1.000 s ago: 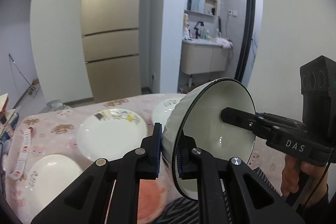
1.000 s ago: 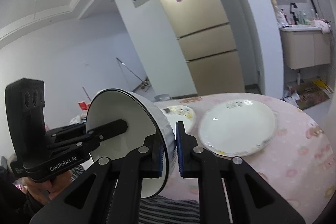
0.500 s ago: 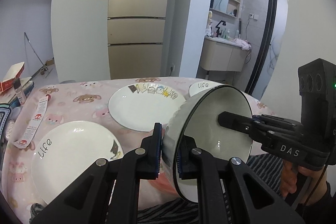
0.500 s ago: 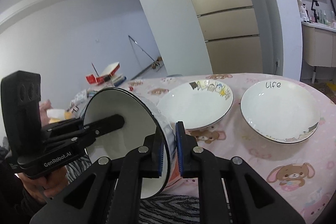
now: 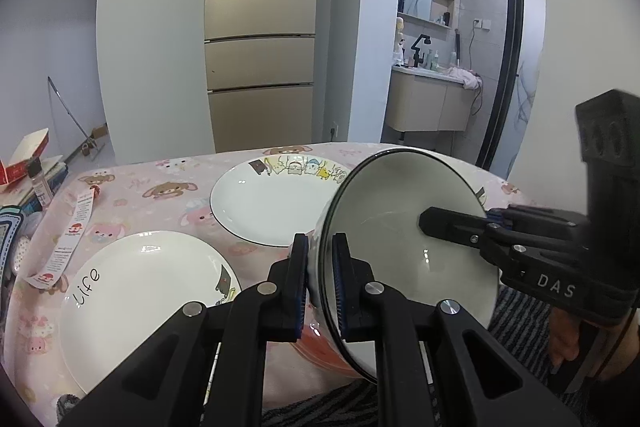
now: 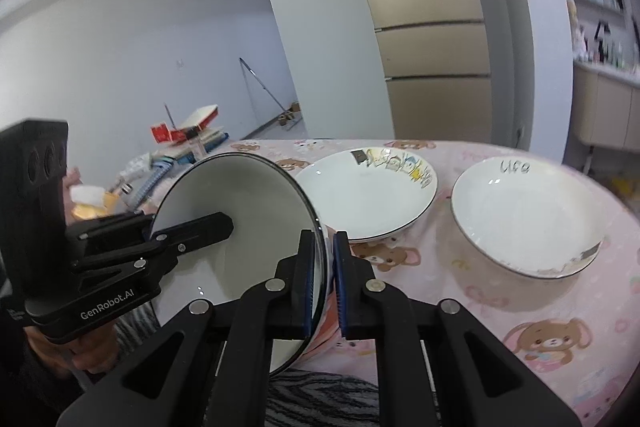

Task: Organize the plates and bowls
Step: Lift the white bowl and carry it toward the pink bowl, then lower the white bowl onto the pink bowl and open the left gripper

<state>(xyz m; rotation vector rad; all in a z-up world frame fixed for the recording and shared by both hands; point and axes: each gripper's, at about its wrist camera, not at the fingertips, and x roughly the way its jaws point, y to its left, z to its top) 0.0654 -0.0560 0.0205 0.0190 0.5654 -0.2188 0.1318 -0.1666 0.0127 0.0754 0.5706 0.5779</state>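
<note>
A white bowl point(image 5: 400, 227) with a dark rim hangs tilted on its side over the near edge of the table, its mouth facing me. My left gripper point(image 5: 322, 259) is shut on its left rim. My right gripper point(image 6: 323, 259) is shut on the opposite rim, one finger inside the bowl point(image 6: 240, 219). An orange-pink patch shows under the bowl; I cannot tell whether it belongs to it. On the table lie a cartoon-print plate point(image 5: 260, 203) at the back, a "Life" plate point(image 5: 132, 287) at the left and a second "Life" plate point(image 6: 528, 215) at the right.
The table point(image 5: 160, 187) wears a pink cartoon cloth. A paper strip point(image 5: 72, 239), a small bottle point(image 5: 40, 183) and stacked books with a red box point(image 6: 188, 131) lie at its left end. A fridge point(image 5: 260, 27) stands behind. Striped clothing point(image 5: 320, 407) sits below the grippers.
Both grippers have come down and closer to the table with the bowl held between them, so much more of the plates shows. The bowl keeps its tilt and both grips hold.
</note>
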